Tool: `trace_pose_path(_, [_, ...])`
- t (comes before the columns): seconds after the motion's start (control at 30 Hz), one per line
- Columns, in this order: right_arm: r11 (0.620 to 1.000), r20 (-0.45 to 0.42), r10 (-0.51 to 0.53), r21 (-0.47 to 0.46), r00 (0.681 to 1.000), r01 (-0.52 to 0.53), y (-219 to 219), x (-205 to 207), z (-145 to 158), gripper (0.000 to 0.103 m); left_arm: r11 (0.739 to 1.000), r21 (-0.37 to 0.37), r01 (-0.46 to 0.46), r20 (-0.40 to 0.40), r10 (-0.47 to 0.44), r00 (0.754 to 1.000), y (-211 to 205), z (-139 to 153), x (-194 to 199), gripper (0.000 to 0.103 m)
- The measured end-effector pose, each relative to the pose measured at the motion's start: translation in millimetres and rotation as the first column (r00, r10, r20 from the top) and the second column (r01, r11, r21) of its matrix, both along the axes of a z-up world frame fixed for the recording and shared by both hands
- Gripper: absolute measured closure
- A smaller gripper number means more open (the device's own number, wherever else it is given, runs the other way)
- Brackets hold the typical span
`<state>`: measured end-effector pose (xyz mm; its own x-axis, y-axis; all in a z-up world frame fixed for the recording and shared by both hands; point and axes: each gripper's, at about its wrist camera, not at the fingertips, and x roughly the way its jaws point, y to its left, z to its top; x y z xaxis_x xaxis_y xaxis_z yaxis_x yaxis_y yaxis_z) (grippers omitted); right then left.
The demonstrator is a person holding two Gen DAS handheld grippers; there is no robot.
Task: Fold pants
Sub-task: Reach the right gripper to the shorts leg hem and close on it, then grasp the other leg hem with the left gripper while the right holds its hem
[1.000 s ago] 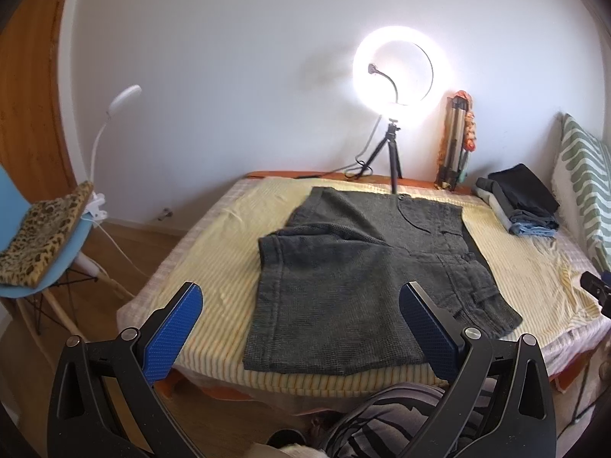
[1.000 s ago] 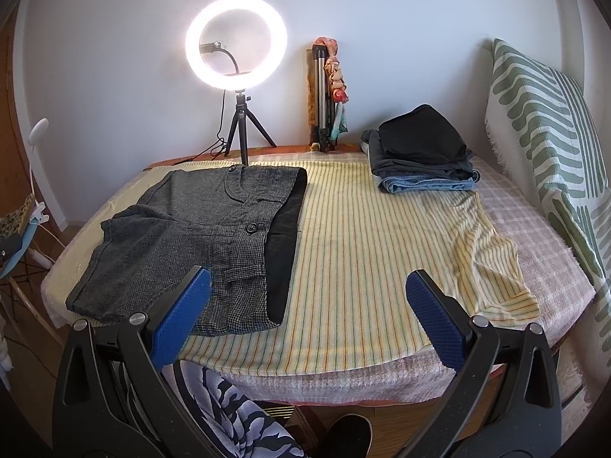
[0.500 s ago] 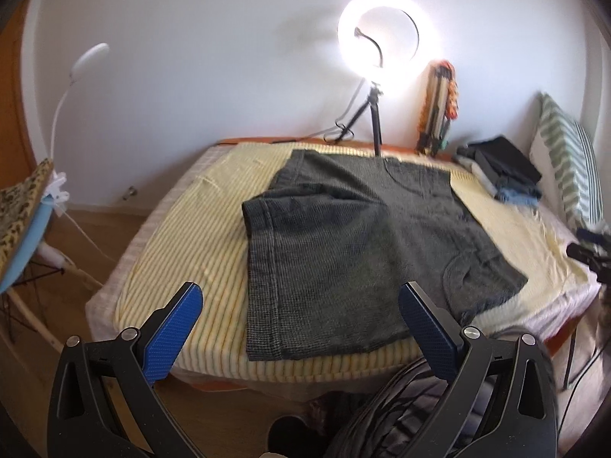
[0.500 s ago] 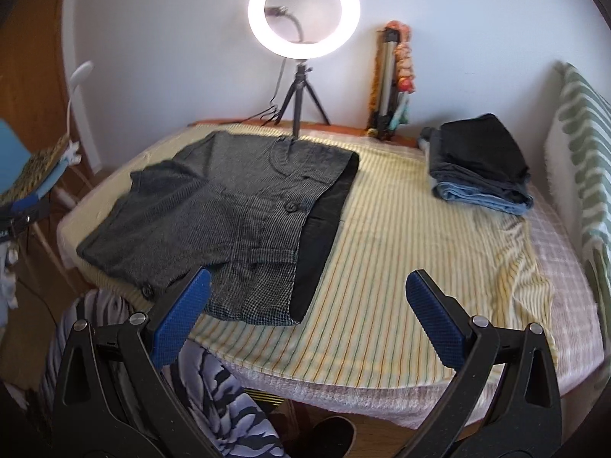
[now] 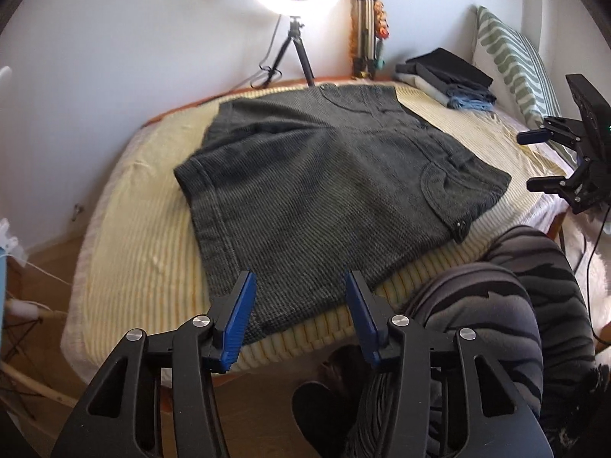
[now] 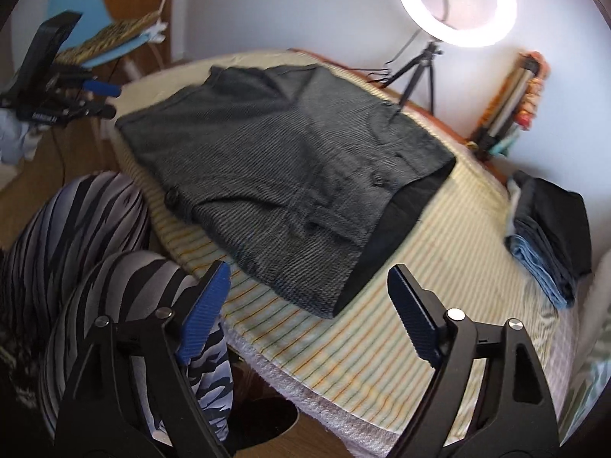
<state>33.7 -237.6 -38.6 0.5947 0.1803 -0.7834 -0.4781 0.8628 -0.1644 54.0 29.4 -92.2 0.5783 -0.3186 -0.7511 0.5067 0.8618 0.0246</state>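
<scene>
Dark grey shorts [image 5: 324, 187] lie folded in half lengthwise on the yellow striped table cover [image 5: 126, 236], waistband toward the wall. They also show in the right wrist view [image 6: 290, 168], with black lining at the right edge. My left gripper [image 5: 299, 301] is open and empty, just above the shorts' near hem. My right gripper [image 6: 309, 297] is open and empty, above the near right corner of the shorts. The right gripper also shows at the right edge of the left wrist view [image 5: 550, 160]. The left gripper shows at the left of the right wrist view [image 6: 95, 99].
A lit ring light on a tripod [image 5: 294, 49] stands at the table's back edge. A stack of folded clothes [image 5: 446, 76] lies at the back right, by a green striped pillow [image 5: 515, 57]. The person's striped-trousered legs [image 5: 496, 305] are at the near edge. A blue chair [image 6: 99, 38] stands left.
Both grippers have moved forward and down toward the near hem of the shorts. The left gripper's jaws have narrowed but stay open. The shorts have not moved.
</scene>
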Motion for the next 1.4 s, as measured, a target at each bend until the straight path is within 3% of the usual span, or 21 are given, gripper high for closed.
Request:
trace_pose_path(0.1, [0.999,-0.050,0.039,0.004,0.998,-0.039,4.3,9.3,-10.2,0.025,1.000,0.023,0.017,-0.022,-0.016,1.000,-0.8,-9.6,0.9,0.059])
trace_pose_path(0.17, [0.998,-0.089,0.059,0.004,0.994,-0.059,7.1,18.1,-18.6,0.035,1.000,0.023,0.016,-0.034,-0.015,0.999,1.0,-14.6,3.3,0.064])
trace_pose_path(0.6, [0.974,-0.196,0.197,-0.076,0.961,-0.215,22.6,31.6,-42.4,0.036,1.000,0.022,0.022,-0.060,-0.020,0.998,10.3,-33.4,21.8,0.064])
trace_pose_path(0.83, [0.950,-0.186,0.175,-0.226,0.967,-0.216,30.1,37.4,-60.2,0.036,0.998,0.023,0.061,-0.062,-0.060,0.996,7.0,-33.5,19.2,0.063])
trace_pose_path(0.93, [0.953,-0.190,0.148,-0.236,0.970,-0.192,26.5,42.1,-63.6,0.050,0.994,0.040,0.098,-0.061,-0.096,0.994,2.2,-34.4,15.8,0.059])
trace_pose_path(1.07, [0.964,-0.178,0.133,-0.207,0.975,-0.169,24.9,44.6,-54.4,0.081,0.985,0.105,0.134,-0.022,-0.133,0.991,-5.5,-34.9,10.3,0.039])
trace_pose_path(1.13, [0.967,-0.146,0.123,-0.203,0.981,-0.152,26.1,45.1,-47.0,0.088,0.984,0.134,0.119,-0.011,-0.118,0.993,-5.6,-36.5,12.3,0.038])
trace_pose_path(1.27, [0.977,-0.076,0.094,-0.182,0.993,-0.107,25.4,45.9,-27.7,0.091,0.980,0.176,0.092,0.012,-0.096,0.995,-3.9,-42.9,16.8,0.038])
trace_pose_path(1.4, [0.985,-0.048,0.064,-0.159,0.997,-0.071,23.3,52.6,-13.3,0.091,0.960,0.257,0.114,0.053,-0.132,0.990,-12.2,-52.3,14.0,0.037])
